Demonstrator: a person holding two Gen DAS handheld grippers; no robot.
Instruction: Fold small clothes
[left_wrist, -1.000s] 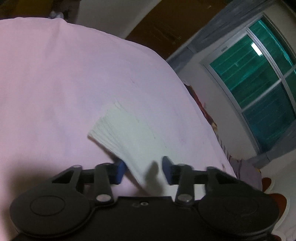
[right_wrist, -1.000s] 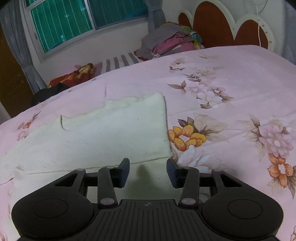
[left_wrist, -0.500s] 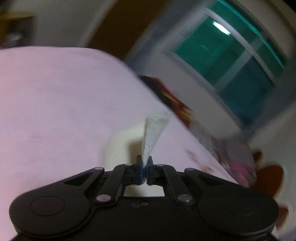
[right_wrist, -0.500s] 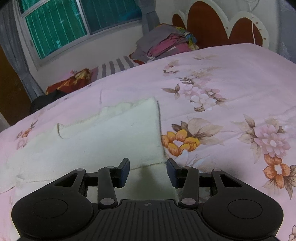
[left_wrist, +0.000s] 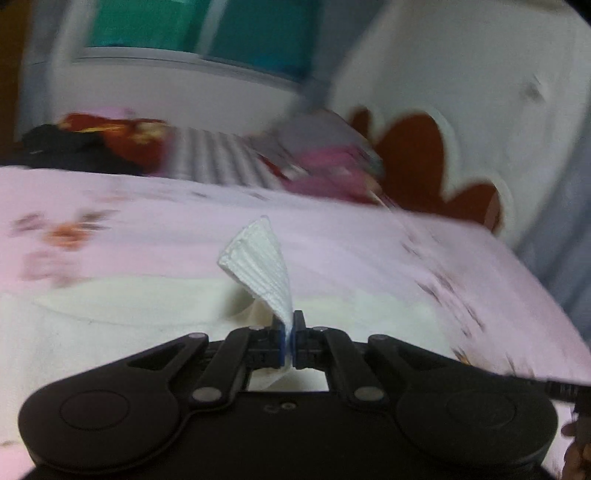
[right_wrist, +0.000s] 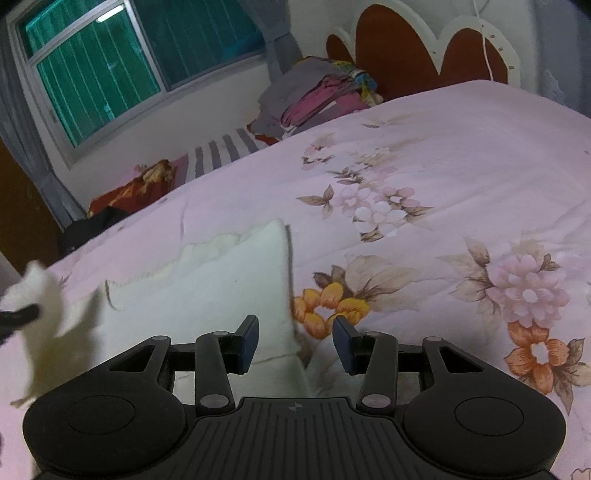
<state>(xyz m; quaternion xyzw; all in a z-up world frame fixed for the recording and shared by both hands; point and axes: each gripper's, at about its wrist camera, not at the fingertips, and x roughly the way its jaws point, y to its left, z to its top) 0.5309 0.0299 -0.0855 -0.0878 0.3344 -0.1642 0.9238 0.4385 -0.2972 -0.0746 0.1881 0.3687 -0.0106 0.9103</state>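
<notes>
we have the left gripper (left_wrist: 290, 334) pinched tight on a corner of the cream garment (right_wrist: 207, 295), and the ribbed hem stands up out of the closed jaws like a little fan. the rest of the cloth lies spread on the bed (right_wrist: 424, 155), on its pink floral sheet; in the right wrist view the lifted corner shows as a blurred white flap at the far left edge, clear of the sheet.

our right gripper (right_wrist: 295, 341) is wide apart and holds nothing. it hovers low over the near right corner of the garment, one jaw above the cloth and the other above the sheet just beside an orange printed flower (right_wrist: 332, 306). whether the fingertips touch the fabric we cannot tell.

we judge this to be the start of a fold: one corner is taken up, the matching corner not yet gripped. the next move calls for closing the right gripper on that near edge, catching the cloth alone and not the sheet beneath, then carrying both corners across together so the edge lands square on the far side. the left view is heavily blurred, so the lie of the cloth under it is hard to read.
</notes>
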